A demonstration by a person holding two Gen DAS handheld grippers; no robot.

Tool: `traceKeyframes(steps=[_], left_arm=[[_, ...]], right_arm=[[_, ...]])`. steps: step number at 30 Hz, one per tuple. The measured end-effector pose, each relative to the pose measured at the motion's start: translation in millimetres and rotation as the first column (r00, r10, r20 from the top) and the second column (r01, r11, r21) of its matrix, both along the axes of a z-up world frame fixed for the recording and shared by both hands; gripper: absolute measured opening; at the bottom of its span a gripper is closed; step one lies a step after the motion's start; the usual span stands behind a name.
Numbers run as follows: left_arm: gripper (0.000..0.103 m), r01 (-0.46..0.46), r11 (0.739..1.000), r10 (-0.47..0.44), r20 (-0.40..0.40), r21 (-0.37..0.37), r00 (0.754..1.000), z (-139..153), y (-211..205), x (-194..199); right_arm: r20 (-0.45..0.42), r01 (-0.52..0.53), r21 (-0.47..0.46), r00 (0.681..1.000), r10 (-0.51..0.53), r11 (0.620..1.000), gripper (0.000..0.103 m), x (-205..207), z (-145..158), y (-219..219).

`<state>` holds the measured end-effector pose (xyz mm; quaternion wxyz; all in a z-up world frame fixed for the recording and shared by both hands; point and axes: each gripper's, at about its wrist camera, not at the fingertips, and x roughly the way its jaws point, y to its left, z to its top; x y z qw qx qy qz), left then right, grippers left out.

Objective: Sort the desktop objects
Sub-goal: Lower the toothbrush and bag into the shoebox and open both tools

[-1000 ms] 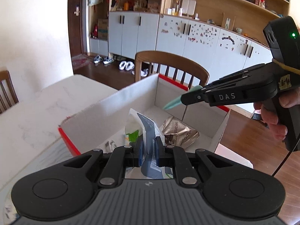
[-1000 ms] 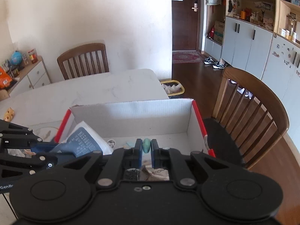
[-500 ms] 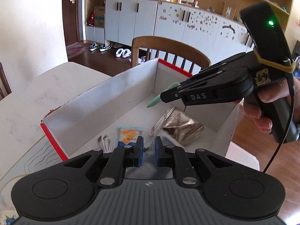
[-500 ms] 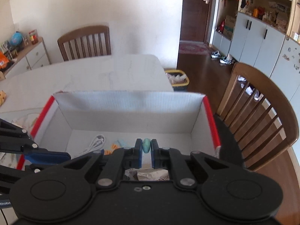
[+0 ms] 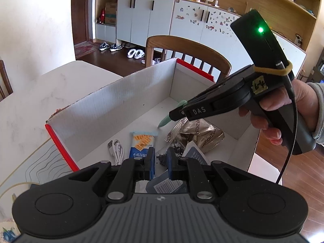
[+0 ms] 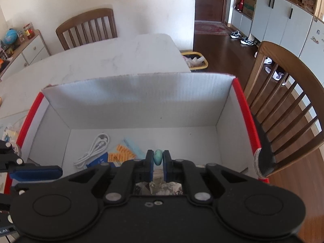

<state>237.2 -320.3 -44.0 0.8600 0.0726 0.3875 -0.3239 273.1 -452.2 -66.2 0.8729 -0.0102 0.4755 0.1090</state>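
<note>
Right tool (image 6: 157,160) pinches a mint-green pen (image 5: 171,115), tip slanting down into the cardboard box (image 6: 141,103); left tool (image 5: 160,160) hangs spread, empty.

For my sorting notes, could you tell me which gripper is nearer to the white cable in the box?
Left. The left gripper hangs just above and beside the white cable, jaws apart. The right gripper is farther along the box, holding a green pen.
</note>
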Motion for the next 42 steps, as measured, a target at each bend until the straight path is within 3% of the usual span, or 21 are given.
traceKeyframes(steps=[14,17,19,27,32,35,42], left_arm=[[0.011,-0.042,0.999,0.041,-0.028,-0.033,0.999,0.6,4.4,1.5],[0.012,-0.038,0.999,0.037,-0.028,-0.036,0.999,1.9,2.9,-0.2],[0.012,-0.036,0.999,0.035,-0.029,-0.041,0.999,2.7,3.1,-1.4],[0.012,-0.034,0.999,0.034,-0.012,-0.040,0.999,7.5,3.9,-9.3],[0.012,-0.029,0.999,0.029,-0.004,-0.043,1.000,10.7,5.7,-15.2],[0.012,-0.036,0.998,0.036,0.001,-0.047,0.999,12.2,7.3,-18.9],[0.012,-0.033,0.997,0.034,0.016,-0.063,0.999,19.6,11.4,-26.3]], right_arm=[[-0.009,-0.026,-0.028,1.000,0.026,0.999,0.022,-2.8,-0.5,3.9],[-0.006,-0.030,-0.021,1.000,0.030,0.999,0.029,-5.4,2.5,2.5],[0.003,-0.030,-0.015,1.000,0.030,0.999,0.037,-8.4,5.8,0.7],[0.030,-0.032,0.020,0.999,0.031,0.999,0.049,-20.5,25.7,-9.5],[0.054,-0.037,0.039,0.998,0.035,0.999,0.050,-31.1,39.9,-15.4],[0.071,-0.041,0.047,0.997,0.038,0.998,0.058,-37.5,48.1,-15.0],[0.091,-0.035,0.089,0.996,0.027,0.995,0.063,-53.1,63.0,-18.2]])
